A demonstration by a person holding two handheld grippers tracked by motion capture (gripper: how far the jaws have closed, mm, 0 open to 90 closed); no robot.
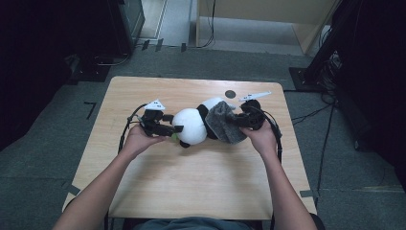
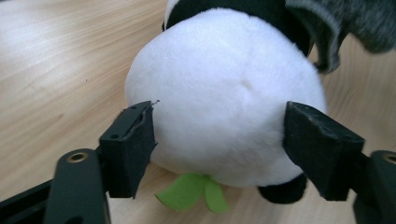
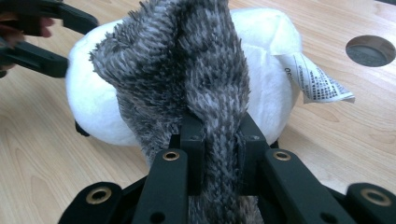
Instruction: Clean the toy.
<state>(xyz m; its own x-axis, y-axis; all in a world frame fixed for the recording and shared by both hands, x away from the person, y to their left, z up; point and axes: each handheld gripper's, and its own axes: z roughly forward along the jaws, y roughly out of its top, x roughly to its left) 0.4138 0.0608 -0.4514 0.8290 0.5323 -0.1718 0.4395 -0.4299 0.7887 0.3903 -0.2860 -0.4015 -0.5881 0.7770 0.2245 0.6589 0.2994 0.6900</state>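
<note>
A black-and-white plush panda (image 1: pixel 193 125) lies on its side in the middle of the wooden table (image 1: pixel 191 182). Its round white head (image 2: pixel 224 88) sits between the open jaws of my left gripper (image 1: pixel 176 129), which flank it on both sides; a green felt leaf (image 2: pixel 194 192) pokes out beneath. My right gripper (image 1: pixel 239 120) is shut on a fuzzy grey cloth (image 3: pixel 196 79), a fold of it pinched between the jaws. The cloth drapes over the panda's body (image 3: pixel 266 56). A white care label (image 3: pixel 317 81) hangs off the toy.
A round dark hole (image 1: pixel 231 94) is set in the tabletop behind the toy. Black cables (image 1: pixel 125 129) trail from both grippers. Dark equipment stands (image 1: pixel 316 67) and cords lie on the grey carpet around the table.
</note>
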